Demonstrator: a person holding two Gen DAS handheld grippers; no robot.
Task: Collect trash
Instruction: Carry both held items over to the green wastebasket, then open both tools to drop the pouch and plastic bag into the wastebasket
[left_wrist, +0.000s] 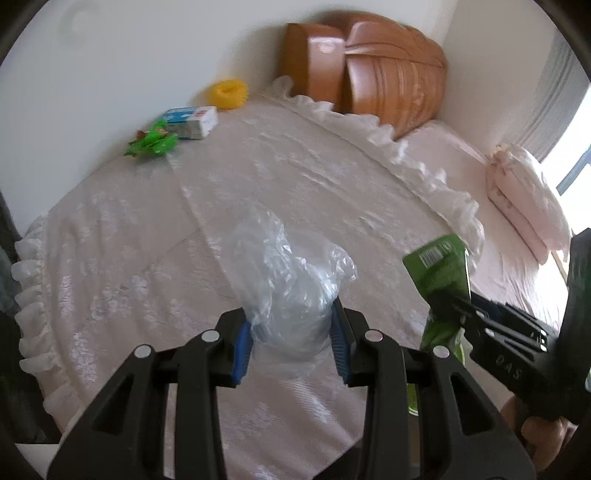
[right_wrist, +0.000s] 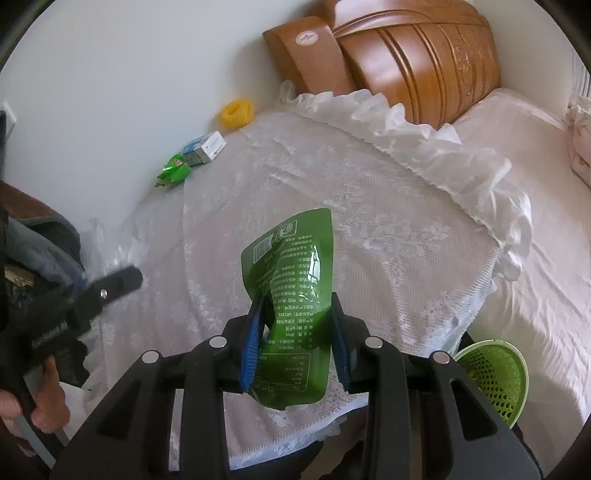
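- The lace-covered table (right_wrist: 369, 206) carries the remaining litter at its far left edge: a small green wrapper (right_wrist: 173, 173) and a carton (right_wrist: 205, 147).
- The green mesh bin (right_wrist: 496, 380) sits low to the right, nearest the right gripper (right_wrist: 295, 339).
- That gripper pinches a green pouch (right_wrist: 291, 266), long axis upright.
- The left gripper (left_wrist: 291, 343) is clamped on a crumpled clear bag (left_wrist: 291, 266).

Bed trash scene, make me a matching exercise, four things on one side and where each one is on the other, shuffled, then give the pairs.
Things:
1. clear plastic bag
2. green pouch
3. yellow ring
4. green basket

Places:
A. beside the bed, low down
B. between the right gripper's fingers
C. by the wall, near the headboard
D. between the left gripper's fingers

Pairs: 1-D, 2-B, 3-C, 4-A
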